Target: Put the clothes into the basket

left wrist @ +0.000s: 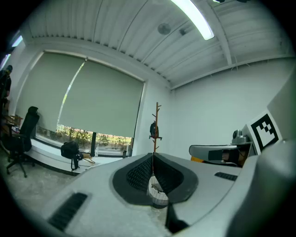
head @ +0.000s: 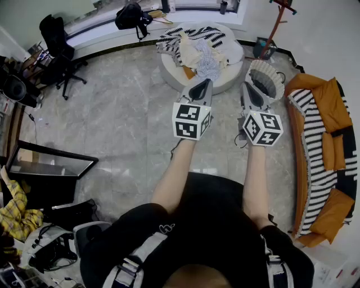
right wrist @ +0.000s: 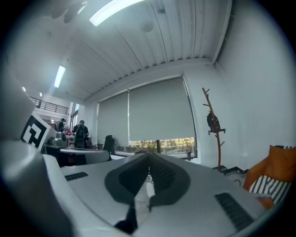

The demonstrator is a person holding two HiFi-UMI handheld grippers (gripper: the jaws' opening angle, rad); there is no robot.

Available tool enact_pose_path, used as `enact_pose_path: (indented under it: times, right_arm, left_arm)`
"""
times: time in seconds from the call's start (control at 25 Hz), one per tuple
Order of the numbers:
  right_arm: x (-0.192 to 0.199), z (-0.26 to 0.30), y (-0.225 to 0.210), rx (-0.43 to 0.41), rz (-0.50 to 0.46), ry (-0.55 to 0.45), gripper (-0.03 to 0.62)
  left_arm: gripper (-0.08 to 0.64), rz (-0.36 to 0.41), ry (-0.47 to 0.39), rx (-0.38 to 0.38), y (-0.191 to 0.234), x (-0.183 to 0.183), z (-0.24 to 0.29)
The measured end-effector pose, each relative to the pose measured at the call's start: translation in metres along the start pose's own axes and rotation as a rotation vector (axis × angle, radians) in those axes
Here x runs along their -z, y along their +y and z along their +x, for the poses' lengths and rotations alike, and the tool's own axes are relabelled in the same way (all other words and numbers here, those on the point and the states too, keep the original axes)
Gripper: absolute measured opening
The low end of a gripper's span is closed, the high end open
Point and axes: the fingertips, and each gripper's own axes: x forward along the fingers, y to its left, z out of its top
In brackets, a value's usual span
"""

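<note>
A heap of clothes [head: 198,49], striped black-and-white, cream and pale grey, lies on a round white pouffe [head: 225,84] at the far middle of the head view. A white ribbed basket [head: 265,79] stands on the floor just right of the pouffe. My left gripper [head: 203,84] is held level in the air, pointing at the pouffe's near edge, with its jaws shut and nothing between them. My right gripper [head: 248,86] hangs beside it, close to the basket's left side, also shut and empty. In the gripper views both the left gripper [left wrist: 153,155] and the right gripper [right wrist: 148,155] show their jaws together.
A striped sofa with orange cushions [head: 329,140] runs along the right. A wooden coat stand [head: 277,19] rises behind the basket. A black office chair [head: 56,48], a black bag [head: 132,16] and a dark framed panel [head: 50,163] are on the left. Grey tiled floor [head: 129,112] lies between.
</note>
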Motion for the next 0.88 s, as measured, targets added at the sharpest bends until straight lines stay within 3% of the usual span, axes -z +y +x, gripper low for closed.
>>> enact_pose_path:
  times: [0.2,0.88]
  right_arm:
    - [-0.003,0.007,0.006,0.033,0.041,-0.029,0.012]
    - [-0.008,0.012,-0.004,0.016,0.039,-0.021,0.014]
  left_arm:
    - [0.009,-0.005,0.009,0.035,0.010,-0.002,0.000]
    - [0.009,-0.030,0.010,0.008,0.022,-0.005,0.008]
